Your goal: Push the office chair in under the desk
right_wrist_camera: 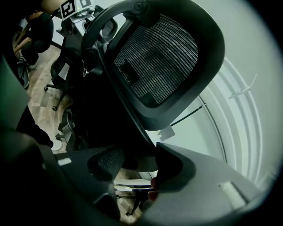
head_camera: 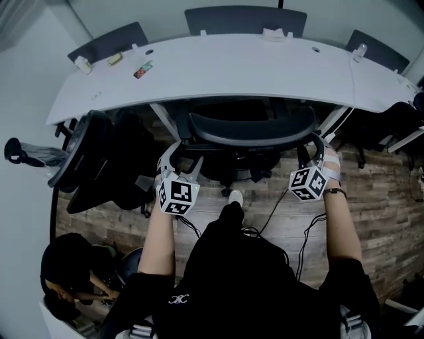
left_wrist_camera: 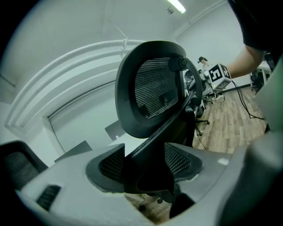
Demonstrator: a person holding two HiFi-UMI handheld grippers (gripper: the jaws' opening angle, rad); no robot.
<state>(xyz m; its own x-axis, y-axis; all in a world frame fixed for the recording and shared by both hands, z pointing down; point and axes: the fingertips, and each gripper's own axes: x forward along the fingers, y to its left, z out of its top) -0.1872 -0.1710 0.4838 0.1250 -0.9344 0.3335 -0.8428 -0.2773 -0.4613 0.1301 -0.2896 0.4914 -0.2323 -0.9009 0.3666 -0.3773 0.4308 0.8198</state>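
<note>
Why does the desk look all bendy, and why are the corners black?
Head view: the wide lens likely bows the desk into that curve and blackens the corners. Left gripper view: the office chair mesh is sharp, the near jaws blurry. Right gripper view: bottom left sits in deep shadow; the wall behind looks washed out.

The head view looks steeply down from above the person onto the desk [head_camera: 232,66], the chair [head_camera: 252,129] and the floor [head_camera: 371,198], taking in both arms. The left gripper view rides on the left gripper [head_camera: 180,157], hard up against the chair's back, and faces across it toward the right cube [left_wrist_camera: 219,73]. The right gripper view, on the right gripper [head_camera: 311,151], sits just as close and faces back toward the left cube [right_wrist_camera: 68,8]. All three views share the chair's back.
</note>
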